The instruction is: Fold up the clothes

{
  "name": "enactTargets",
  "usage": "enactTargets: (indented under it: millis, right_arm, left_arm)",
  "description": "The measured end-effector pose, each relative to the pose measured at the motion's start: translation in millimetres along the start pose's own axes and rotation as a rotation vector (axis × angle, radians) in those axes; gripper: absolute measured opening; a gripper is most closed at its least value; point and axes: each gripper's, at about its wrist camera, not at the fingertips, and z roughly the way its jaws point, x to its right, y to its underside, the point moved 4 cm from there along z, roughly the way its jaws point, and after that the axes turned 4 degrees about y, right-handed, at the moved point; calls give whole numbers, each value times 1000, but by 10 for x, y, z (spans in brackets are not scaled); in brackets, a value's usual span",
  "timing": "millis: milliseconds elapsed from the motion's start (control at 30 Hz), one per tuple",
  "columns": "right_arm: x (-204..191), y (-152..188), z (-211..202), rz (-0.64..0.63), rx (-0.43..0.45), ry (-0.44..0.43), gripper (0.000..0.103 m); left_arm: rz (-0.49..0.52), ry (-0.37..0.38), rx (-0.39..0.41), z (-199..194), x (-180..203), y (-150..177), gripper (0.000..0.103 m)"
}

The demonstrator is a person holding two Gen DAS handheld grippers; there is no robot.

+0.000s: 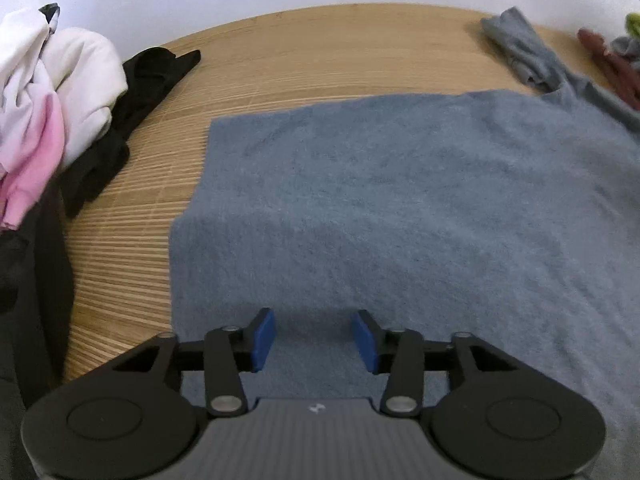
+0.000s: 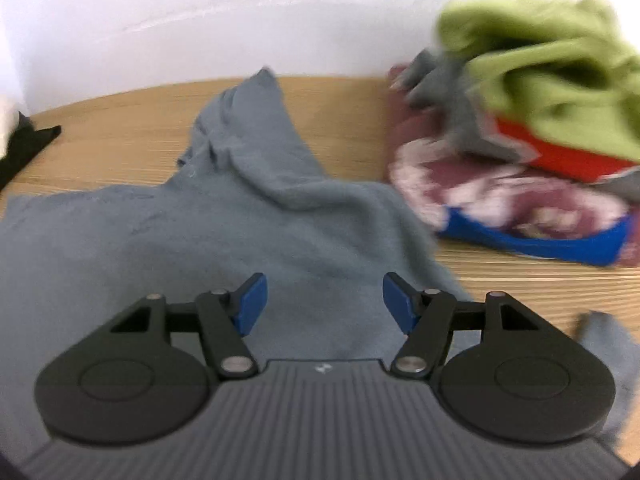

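A grey-blue sweatshirt (image 1: pixel 400 208) lies spread on the wooden table (image 1: pixel 300 52), its left part folded into a straight edge. My left gripper (image 1: pixel 314 340) hovers over the near part of the cloth, open, with nothing between its blue pads. In the right wrist view the same sweatshirt (image 2: pixel 224 232) fills the lower left, and one sleeve (image 2: pixel 248 128) runs away toward the wall. My right gripper (image 2: pixel 323 306) is open above the cloth near its right side, and its jaws are empty.
A heap of white and pink clothes (image 1: pixel 48 100) and black garments (image 1: pixel 132 104) lies at the table's left. At the right stands a pile (image 2: pixel 520 140) of green, red, grey, maroon and blue clothes. A white wall (image 2: pixel 200 12) backs the table.
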Motion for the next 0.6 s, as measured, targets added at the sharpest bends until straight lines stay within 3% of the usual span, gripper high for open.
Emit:
enactTargets:
  millis: [67,200,267,367,467,600]
  right_arm:
    - [-24,21,222,-16,-44,32,66]
    - [243,87,355,109,-38,230,71]
    - [423,86,228,192,-23,224,66]
    - [688,123,-172,255,51,219,67]
    - [1105,348,-678,258,92,341,70]
    - [1702,755,-879,284,-22,502,70]
  left_arm:
    - [-5,-33,-7,37,-14,-52,64]
    - [-11,-57,-1,112,-69,-225,65]
    - [8,-91,7,196,-76,-370,65]
    - [37,-113,10,255,-55,-496,62]
    - [42,-90,39,246,-81,-453,58]
    - [-43,32,47,85,-157,-253,56]
